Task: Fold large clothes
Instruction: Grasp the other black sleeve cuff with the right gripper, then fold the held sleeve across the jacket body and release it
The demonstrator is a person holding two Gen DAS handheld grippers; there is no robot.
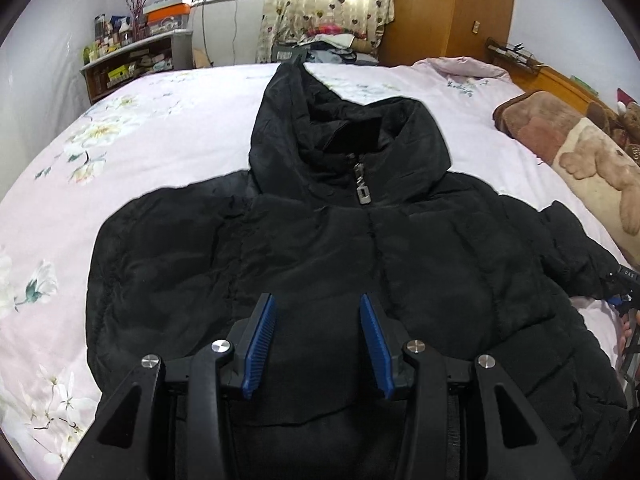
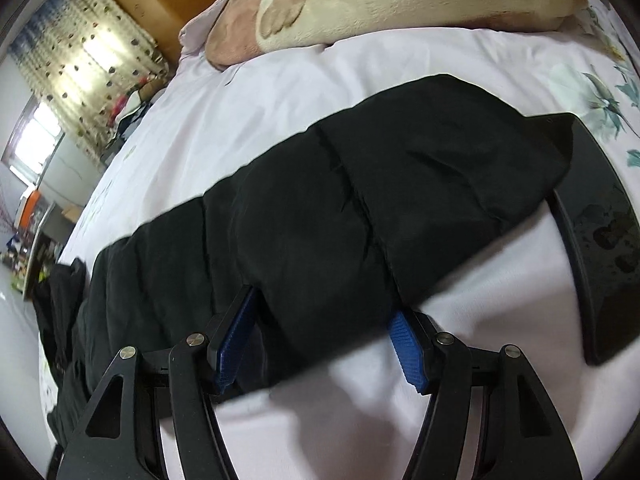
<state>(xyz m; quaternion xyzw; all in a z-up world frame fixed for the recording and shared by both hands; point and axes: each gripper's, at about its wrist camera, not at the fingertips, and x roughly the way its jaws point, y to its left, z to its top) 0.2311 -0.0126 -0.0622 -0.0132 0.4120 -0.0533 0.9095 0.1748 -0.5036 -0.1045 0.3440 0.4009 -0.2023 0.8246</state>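
Note:
A black hooded puffer jacket [image 1: 320, 248] lies front up on the bed, zipped, hood pointing away. My left gripper [image 1: 318, 312] is open above the jacket's lower front, nothing between its blue pads. In the right wrist view the jacket's right sleeve [image 2: 360, 200] stretches across the sheet. My right gripper [image 2: 324, 312] is open with its fingers either side of the sleeve, the left pad [image 2: 236, 340] against the fabric. The right gripper also shows at the far right edge of the left wrist view [image 1: 624, 292], by the sleeve cuff.
The bed has a pale pink floral sheet [image 1: 160, 128]. A brown teddy-bear blanket [image 1: 580, 152] lies along the right side. A shelf [image 1: 128, 60] with clutter, curtains and a wooden wardrobe [image 1: 452, 8] stand beyond the bed. A dark curved object [image 2: 600, 240] sits at the right.

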